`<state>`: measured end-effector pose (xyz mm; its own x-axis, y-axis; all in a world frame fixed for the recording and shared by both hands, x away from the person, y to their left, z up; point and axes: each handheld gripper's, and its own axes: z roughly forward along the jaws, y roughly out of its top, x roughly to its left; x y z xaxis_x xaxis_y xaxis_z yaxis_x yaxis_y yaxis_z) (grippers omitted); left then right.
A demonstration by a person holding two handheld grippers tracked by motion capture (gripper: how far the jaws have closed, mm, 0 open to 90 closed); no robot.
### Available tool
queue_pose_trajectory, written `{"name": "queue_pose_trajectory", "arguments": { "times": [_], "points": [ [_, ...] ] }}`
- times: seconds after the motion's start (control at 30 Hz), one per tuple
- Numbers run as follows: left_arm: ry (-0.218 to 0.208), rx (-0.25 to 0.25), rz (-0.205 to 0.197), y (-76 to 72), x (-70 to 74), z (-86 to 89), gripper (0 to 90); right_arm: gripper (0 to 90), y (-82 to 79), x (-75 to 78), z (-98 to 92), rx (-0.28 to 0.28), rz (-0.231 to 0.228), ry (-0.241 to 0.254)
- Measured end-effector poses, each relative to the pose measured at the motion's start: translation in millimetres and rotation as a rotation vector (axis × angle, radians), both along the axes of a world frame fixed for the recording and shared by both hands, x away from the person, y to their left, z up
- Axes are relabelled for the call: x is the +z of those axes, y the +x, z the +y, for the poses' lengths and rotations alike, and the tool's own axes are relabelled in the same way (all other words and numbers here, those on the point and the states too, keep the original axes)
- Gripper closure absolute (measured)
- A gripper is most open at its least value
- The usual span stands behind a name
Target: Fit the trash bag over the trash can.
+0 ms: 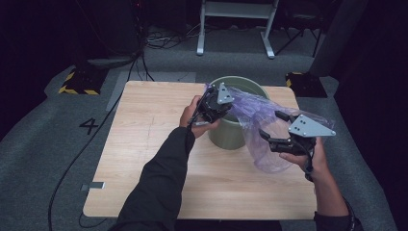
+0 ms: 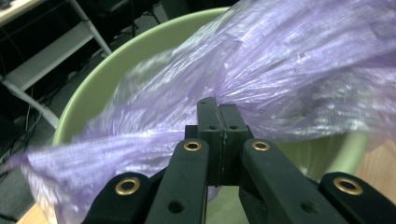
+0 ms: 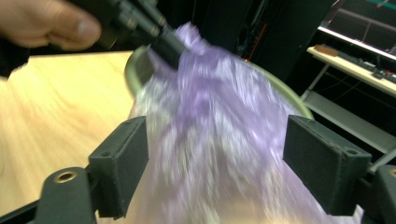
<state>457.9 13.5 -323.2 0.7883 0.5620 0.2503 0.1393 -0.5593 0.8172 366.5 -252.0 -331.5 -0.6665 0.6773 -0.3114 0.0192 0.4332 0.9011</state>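
Note:
A thin purple plastic bag point(image 1: 262, 125) hangs from the rim of a pale green bin point(image 1: 226, 137) that stands on the wooden table point(image 1: 144, 144). My left gripper point(image 1: 222, 107) is over the bin's near-left rim, shut on a gathered fold of the bag point(image 2: 289, 70); its pads point(image 2: 218, 109) are pressed together on the film above the bin's mouth point(image 2: 116, 65). My right gripper point(image 1: 271, 124) is to the right of the bin, open, its jaws wide on either side of the loose bag point(image 3: 210, 107) without pinching it point(image 3: 217, 154). The left gripper point(image 3: 170, 44) also shows in the right gripper view.
The bin stands near the table's far edge, right of centre. Bare wood spreads to the left and front. Beyond the table are grey floor, cables point(image 1: 163, 41), a white frame's legs point(image 1: 235, 29) and yellow-black striped blocks point(image 1: 79, 82).

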Motion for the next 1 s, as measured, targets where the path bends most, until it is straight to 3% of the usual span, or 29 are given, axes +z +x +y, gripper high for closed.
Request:
{"name": "queue_pose_trajectory", "arguments": {
  "times": [0.2, 0.33, 0.43, 0.53, 0.63, 0.7, 0.83, 0.9, 1.0],
  "points": [
    [-0.006, 0.009, 0.015, 5.6, -3.8, 3.8, 89.7, 22.9, 6.1, -18.9, -2.4, -0.021, 0.059, -0.040],
    [-0.022, 0.005, 0.020, 7.7, -5.4, 3.9, 89.4, 51.9, 15.0, -27.4, -1.4, -0.015, 0.093, -0.043],
    [-0.032, 0.007, 0.027, 9.1, -6.7, 5.4, 89.2, 71.4, 16.7, -29.4, 0.7, -0.006, 0.091, -0.059],
    [-0.036, 0.013, 0.030, 10.3, -7.9, 6.7, 86.9, 81.8, 16.7, -28.6, 1.5, 0.017, 0.088, -0.055],
    [-0.088, 0.016, 0.035, 9.9, -8.0, 9.3, 70.9, 89.4, 18.4, -26.1, 3.4, 0.020, 0.087, -0.039],
    [-0.111, 0.027, 0.037, 7.9, -5.7, 11.0, 51.2, 90.0, 17.6, -23.0, 4.9, 0.022, 0.074, -0.020],
    [-0.149, 0.010, 0.009, -2.8, 1.2, 16.3, 29.1, 90.0, 12.6, -13.3, 6.0, 0.020, 0.043, -0.011],
    [-0.163, 0.005, 0.002, -8.9, 4.5, 17.9, 25.1, 90.0, 11.0, -7.9, 5.3, 0.011, 0.033, -0.024],
    [-0.172, -0.043, 0.003, -19.0, 5.2, 18.0, 22.8, 89.9, 10.5, 2.1, 3.4, 0.008, 0.029, -0.018]
  ]
}}
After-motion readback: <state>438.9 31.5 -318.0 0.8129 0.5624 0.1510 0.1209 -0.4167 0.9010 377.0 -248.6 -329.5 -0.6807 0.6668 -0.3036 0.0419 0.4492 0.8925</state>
